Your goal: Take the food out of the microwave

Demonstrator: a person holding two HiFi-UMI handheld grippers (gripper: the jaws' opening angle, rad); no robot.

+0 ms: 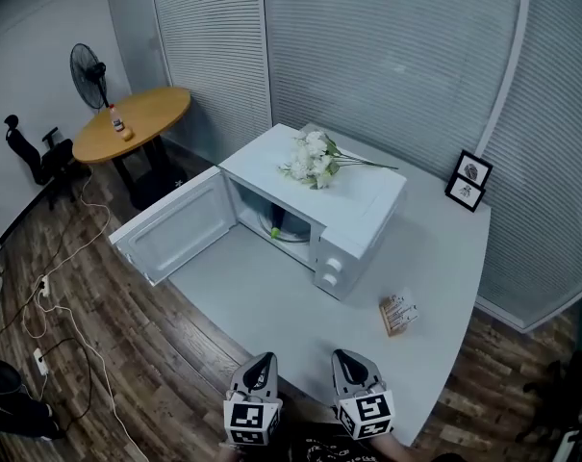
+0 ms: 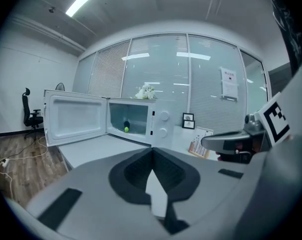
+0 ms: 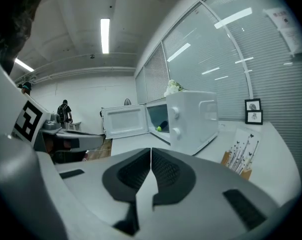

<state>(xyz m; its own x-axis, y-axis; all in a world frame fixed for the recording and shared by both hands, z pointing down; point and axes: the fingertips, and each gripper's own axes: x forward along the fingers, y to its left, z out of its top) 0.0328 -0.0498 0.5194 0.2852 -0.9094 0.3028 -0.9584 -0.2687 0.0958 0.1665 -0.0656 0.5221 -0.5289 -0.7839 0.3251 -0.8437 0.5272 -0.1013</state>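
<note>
The grey left gripper (image 1: 261, 362) and the grey right gripper (image 1: 347, 358) have their jaws pressed together on nothing, above the near edge of the pale grey table (image 1: 262, 306). Well beyond them stands the white microwave (image 1: 367, 210), its door open. Inside lies the small dark elongated food (image 1: 277, 225), its long axis front-to-back and its yellow-green tip towards the opening.

Microwave (image 1: 360, 208) door (image 1: 175, 229) swung wide to the left; cavity (image 1: 271, 221) mouth unblocked. Bare worktop (image 1: 262, 306) runs from it to near edge. Card stand (image 1: 398, 313) sits off right.
</note>
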